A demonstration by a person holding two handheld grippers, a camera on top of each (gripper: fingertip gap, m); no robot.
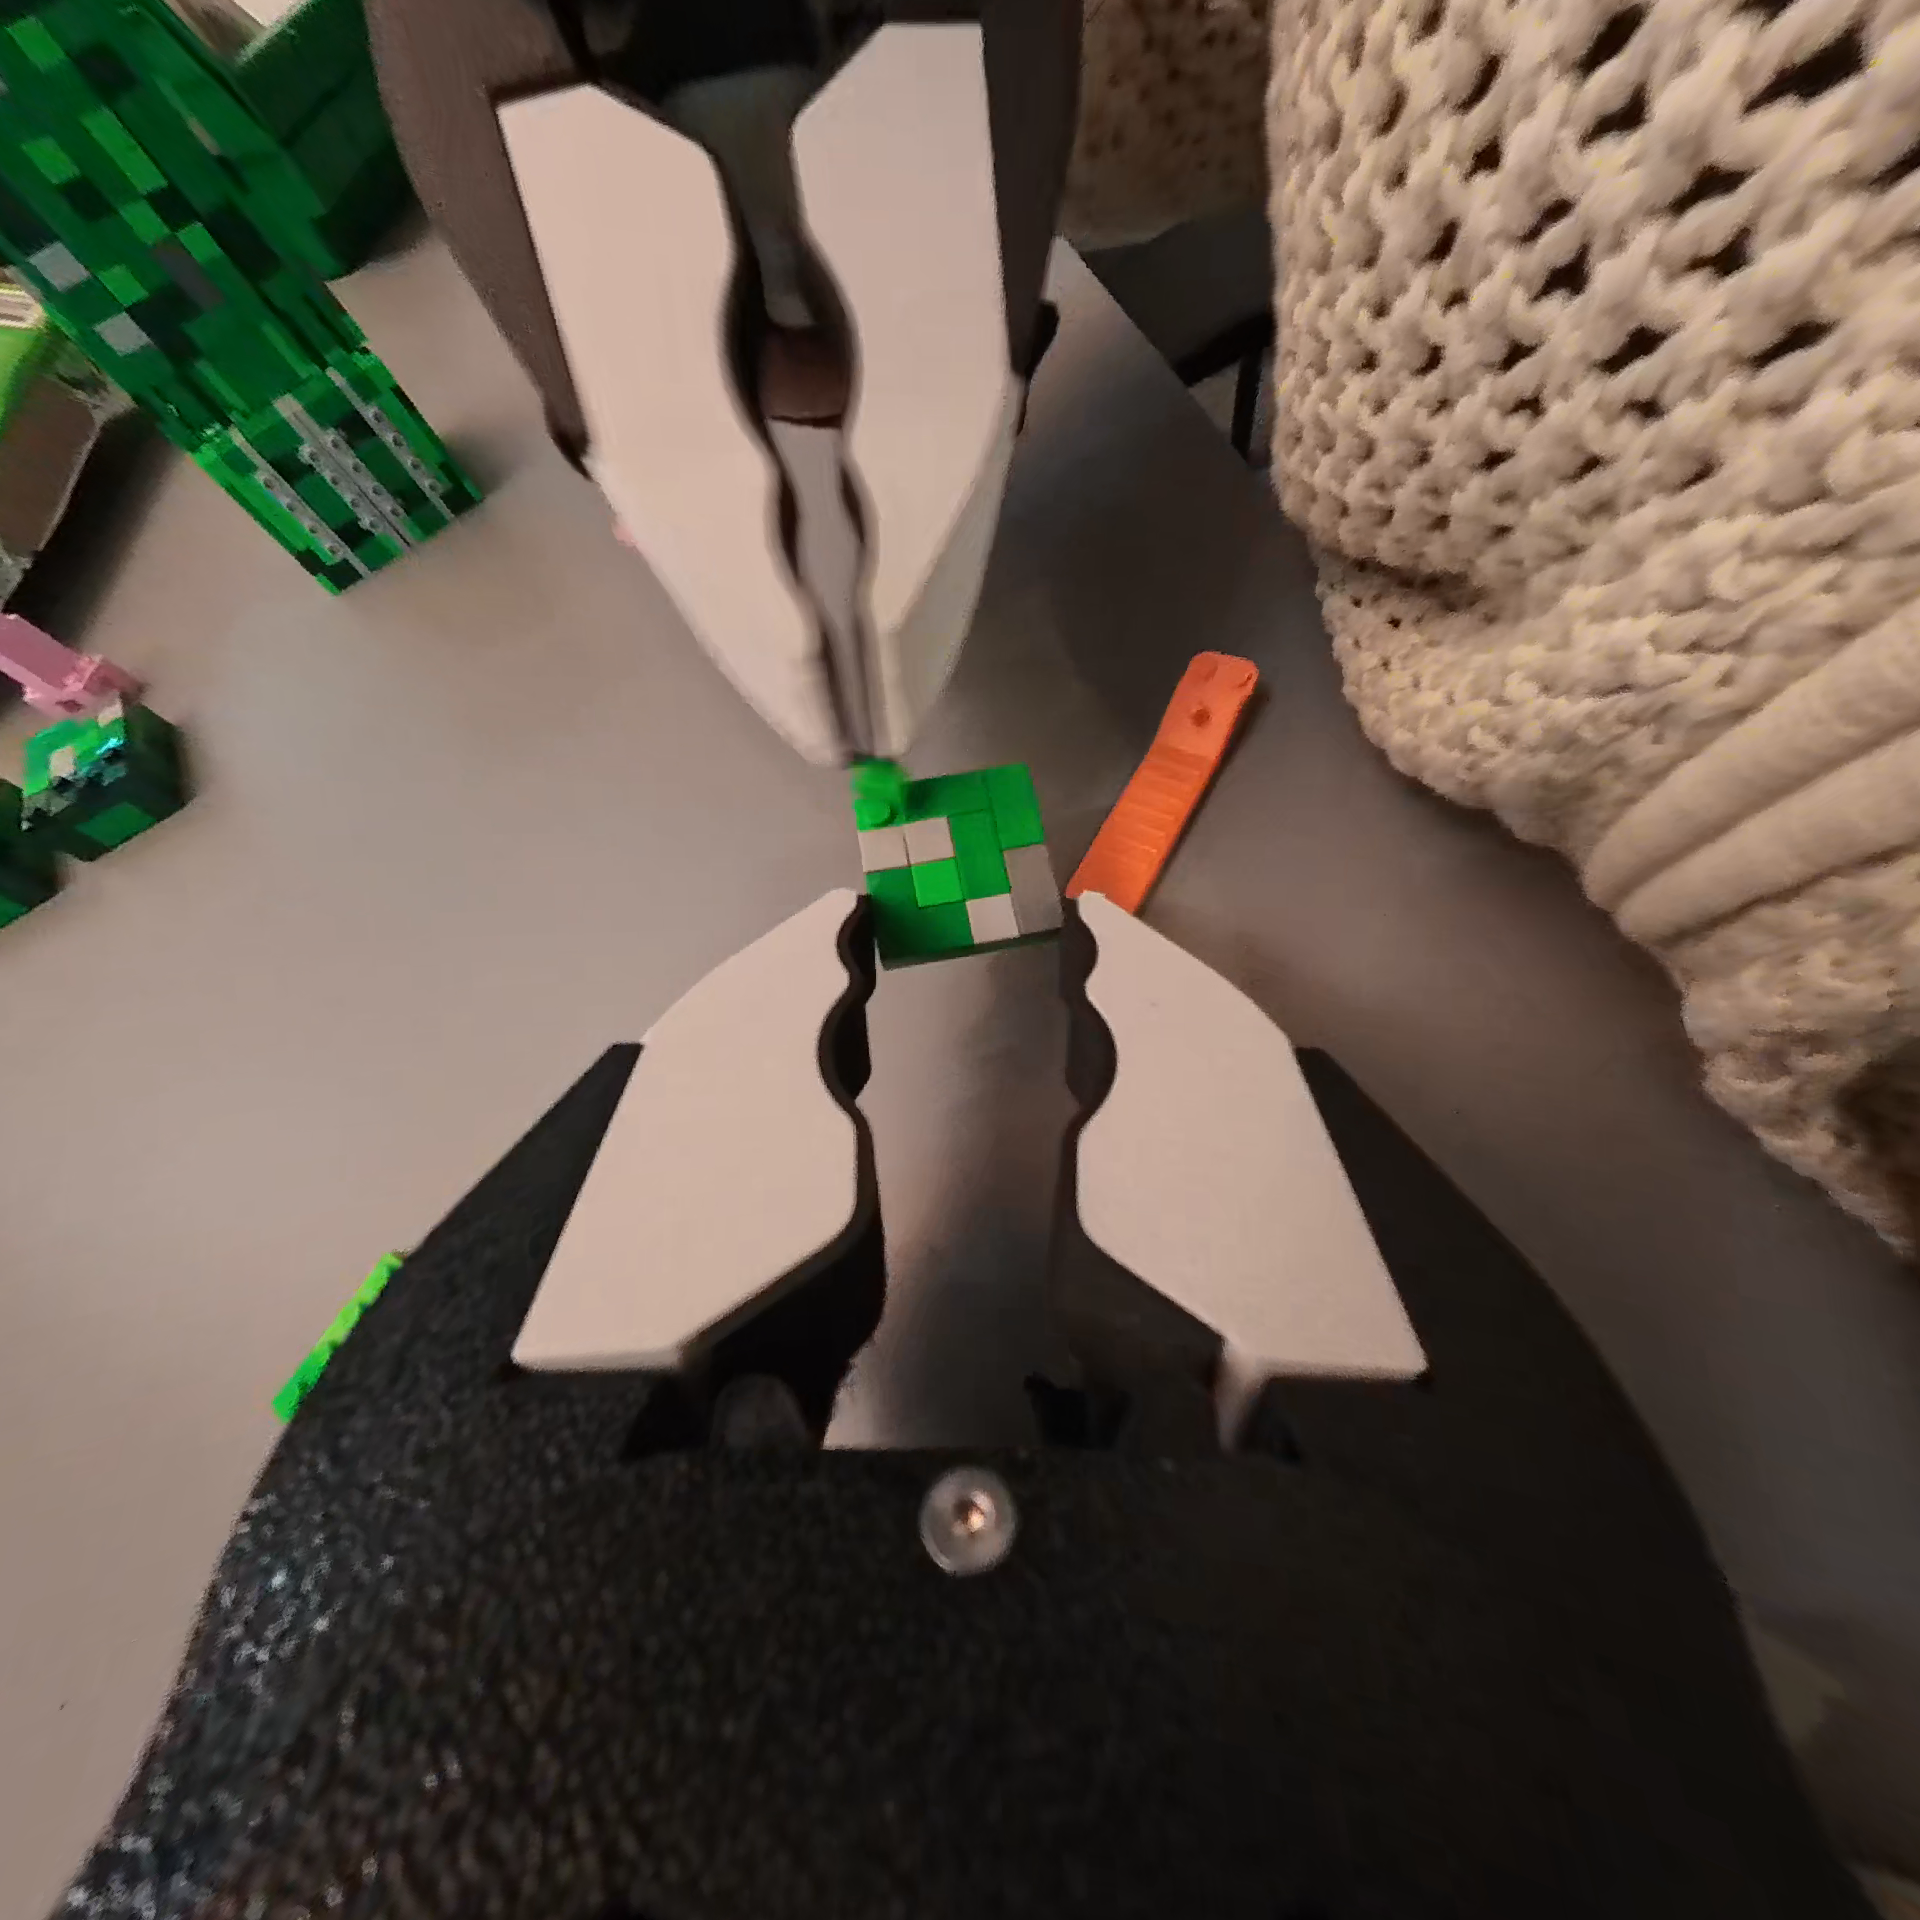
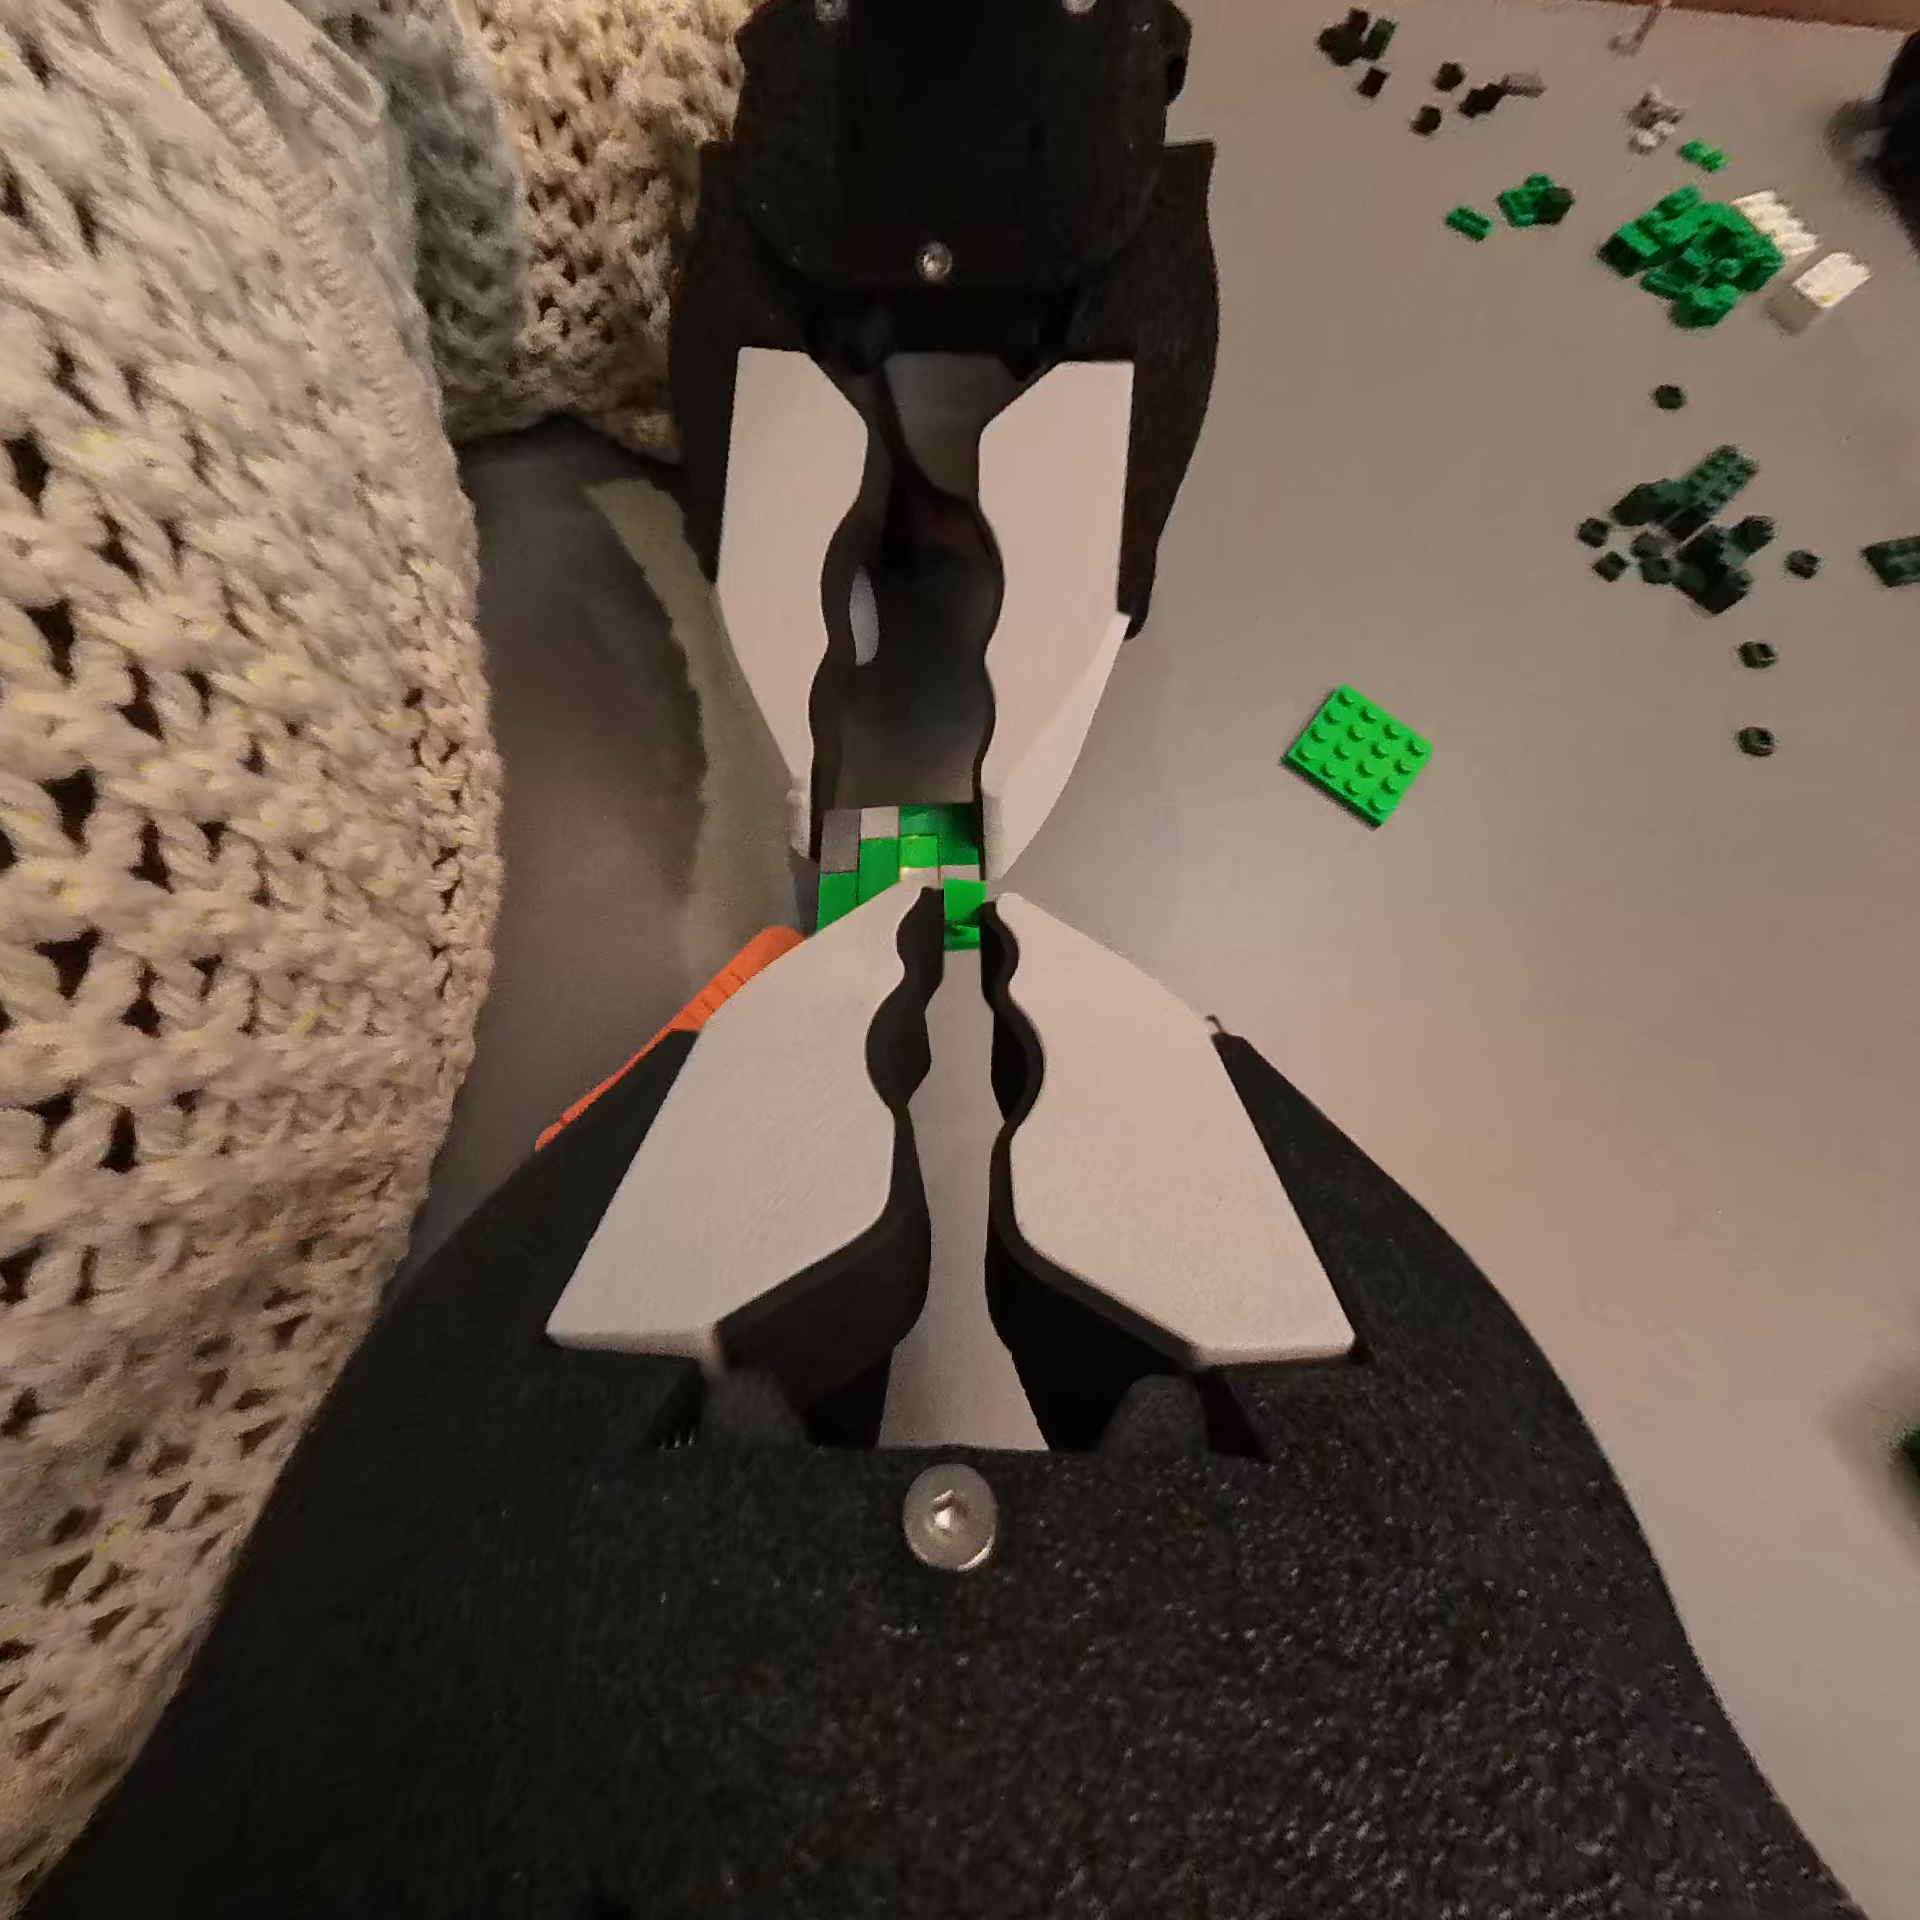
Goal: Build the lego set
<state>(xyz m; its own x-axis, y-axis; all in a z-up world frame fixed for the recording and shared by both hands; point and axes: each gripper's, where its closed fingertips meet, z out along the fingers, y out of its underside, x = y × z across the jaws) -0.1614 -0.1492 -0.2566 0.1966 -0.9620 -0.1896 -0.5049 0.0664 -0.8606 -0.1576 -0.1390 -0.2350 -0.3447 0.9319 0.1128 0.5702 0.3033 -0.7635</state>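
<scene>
In the left wrist view, the left gripper [image 1: 966,914] has its jaws spread apart on either side of a small square tiled plate [image 1: 961,868], a patchwork of green and grey tiles lying flat on the grey table [image 1: 416,935]; the fingertips flank its near edge, and whether they actually press its sides I cannot tell. From the far side the right gripper [image 1: 868,753] reaches down with its jaws clenched on a small green piece [image 1: 876,781] at the plate's far left corner. An orange brick separator [image 1: 1164,790] lies just beside the plate on its right. A tall green block figure [image 1: 208,301] stands well apart at upper left, with a smaller green and pink build [image 1: 88,748] below it. A cream knitted sleeve [image 1: 1600,468] fills the right side. In the right wrist view, the right gripper [image 2: 961,914] is nearly closed, its tips pinching the small green piece [image 2: 961,914] over the near corner of the tiled plate [image 2: 894,852]. The left gripper [image 2: 902,821] faces it from the far side, jaws spread about the plate's width, one at each side of the plate. The orange brick separator [image 2: 748,966] peeks out at the left, partly hidden. A bright green studded plate [image 2: 1358,753] lies alone on the table to the right, and loose piles of green pieces [image 2: 1694,255] and dark green pieces [image 2: 1683,530] lie farther off.
</scene>
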